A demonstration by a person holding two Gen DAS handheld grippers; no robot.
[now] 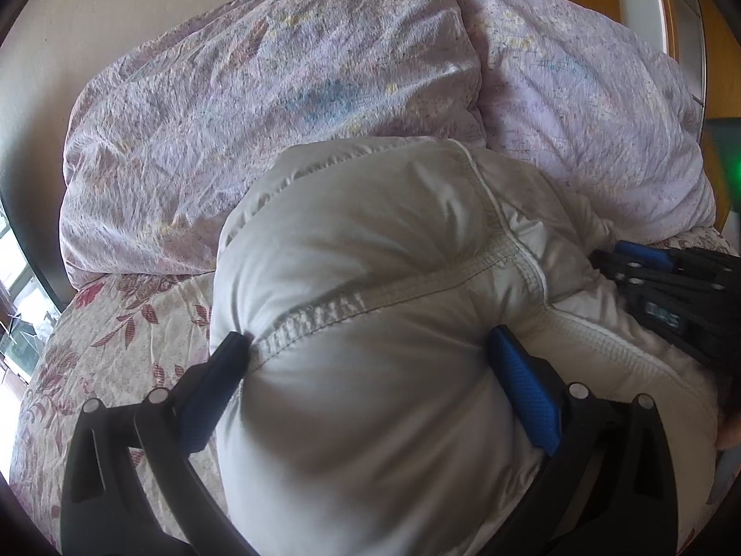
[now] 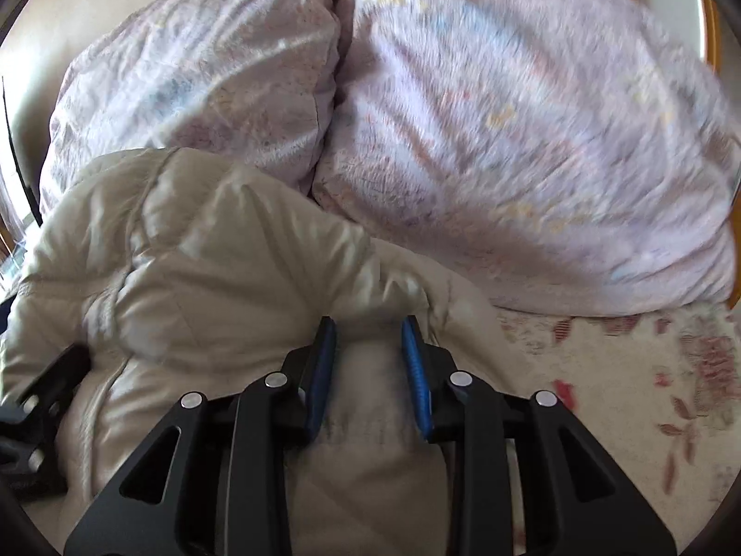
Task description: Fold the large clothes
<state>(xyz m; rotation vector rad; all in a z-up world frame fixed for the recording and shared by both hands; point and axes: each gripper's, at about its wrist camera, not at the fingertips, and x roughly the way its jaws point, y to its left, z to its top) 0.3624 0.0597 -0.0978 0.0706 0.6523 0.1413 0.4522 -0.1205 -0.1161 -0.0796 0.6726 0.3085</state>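
Both cameras ride just behind the fingers of a hand-held gripper and look forward and downward along them, very close to a puffy pale jacket that fills the lower middle of each view. The left wrist view sits over the jacket's left part, with the left hand-held gripper at its bottom edge and the right hand-held gripper entering from its right side. The right wrist view sits over the jacket's right part, its own fingers low in the centre. Both face the two lilac pillows against the wall, and both share the jacket, the pillows and the flowered bed.
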